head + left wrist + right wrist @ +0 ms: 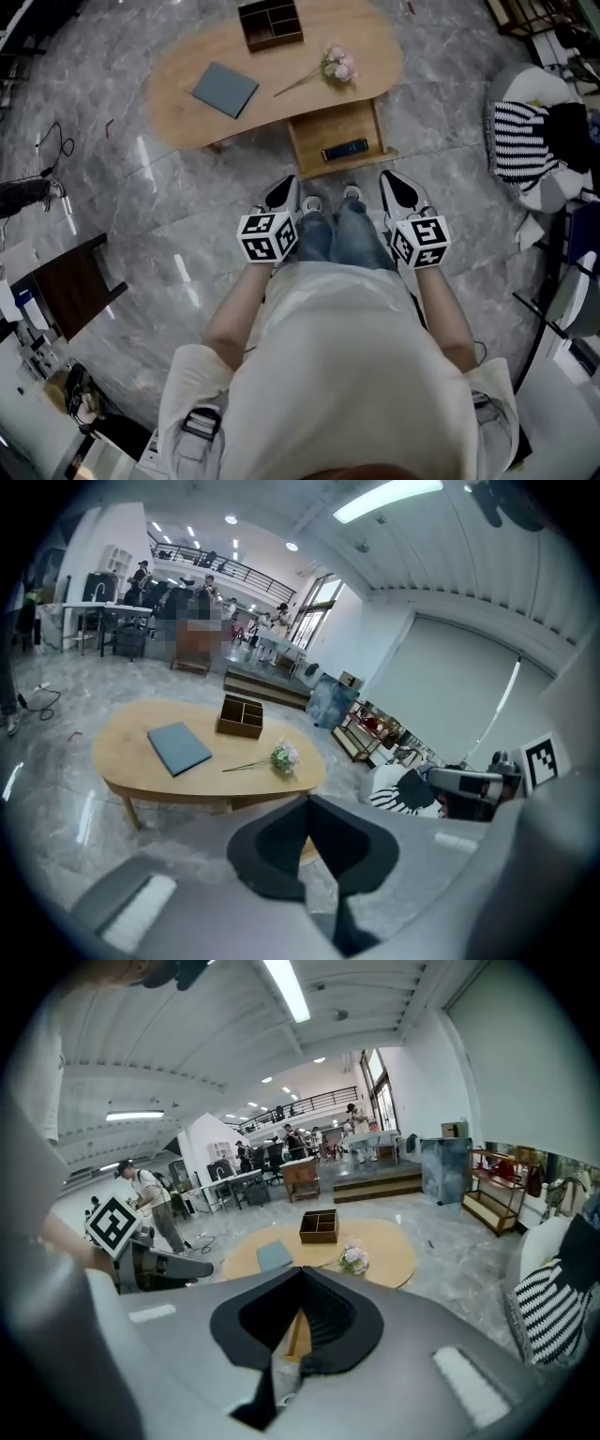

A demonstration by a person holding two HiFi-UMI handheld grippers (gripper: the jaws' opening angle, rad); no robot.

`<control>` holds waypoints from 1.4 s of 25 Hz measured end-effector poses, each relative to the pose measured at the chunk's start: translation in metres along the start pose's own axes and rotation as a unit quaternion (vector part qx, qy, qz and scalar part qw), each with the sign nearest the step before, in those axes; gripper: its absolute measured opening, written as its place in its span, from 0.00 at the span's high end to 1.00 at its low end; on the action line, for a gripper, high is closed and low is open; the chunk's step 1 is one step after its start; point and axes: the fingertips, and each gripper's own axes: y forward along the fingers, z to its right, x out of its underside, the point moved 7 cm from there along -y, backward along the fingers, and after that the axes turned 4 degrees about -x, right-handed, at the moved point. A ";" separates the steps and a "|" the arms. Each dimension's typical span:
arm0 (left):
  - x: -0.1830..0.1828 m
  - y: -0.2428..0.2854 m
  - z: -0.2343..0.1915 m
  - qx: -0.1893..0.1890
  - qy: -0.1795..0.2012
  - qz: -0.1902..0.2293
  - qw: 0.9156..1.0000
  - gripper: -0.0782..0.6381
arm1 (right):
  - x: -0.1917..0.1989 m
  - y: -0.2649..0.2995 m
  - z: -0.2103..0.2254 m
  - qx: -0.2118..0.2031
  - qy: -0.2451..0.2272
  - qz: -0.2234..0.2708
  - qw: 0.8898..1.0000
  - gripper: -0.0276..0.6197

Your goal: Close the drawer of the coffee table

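Note:
A wooden oval coffee table (pixel 178 70) stands ahead of me, its drawer (pixel 314 136) pulled out toward my feet with a dark flat remote-like object (pixel 345 149) inside. My left gripper (pixel 282 190) hovers just short of the drawer's front left corner, jaws shut and empty. Near the drawer's front right corner my right gripper (pixel 397 185) is also shut with nothing held. The left gripper view shows the table (pixel 131 761) beyond shut jaws (pixel 309 801); the right gripper view shows the table (pixel 389 1251) and a strip of the drawer (pixel 298 1333) past shut jaws (pixel 300 1274).
On the tabletop lie a grey-blue notebook (pixel 225 89), a brown divided box (pixel 270 23) and a pink flower sprig (pixel 336 66). A striped cushion on a chair (pixel 520 141) sits right; a dark stool (pixel 70 281) stands left. Marble floor surrounds the table.

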 end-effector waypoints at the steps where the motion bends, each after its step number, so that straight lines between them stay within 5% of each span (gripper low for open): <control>1: 0.003 0.004 0.002 -0.008 -0.007 -0.002 1.000 0.89 | 0.000 0.005 0.007 -0.009 -0.006 -0.010 1.000 0.96; 11: 0.039 0.065 -0.016 -0.094 -0.062 -0.012 0.994 0.89 | 0.018 0.058 0.080 -0.055 -0.044 -0.072 0.995 0.96; 18: 0.086 0.118 -0.040 -0.114 -0.072 -0.035 0.990 0.89 | 0.078 0.093 0.136 -0.052 -0.033 -0.105 0.993 0.96; 26: 0.162 0.177 -0.069 -0.112 -0.041 -0.105 0.987 0.89 | 0.153 0.133 0.184 -0.045 -0.042 -0.150 0.987 0.96; 30: 0.198 0.197 -0.089 -0.104 -0.033 -0.142 0.984 0.70 | 0.195 0.149 0.202 -0.052 -0.062 -0.189 0.979 0.88; 35: 0.237 0.218 -0.110 -0.103 0.084 -0.202 0.970 0.57 | 0.246 0.166 0.227 -0.044 -0.064 -0.237 0.968 0.74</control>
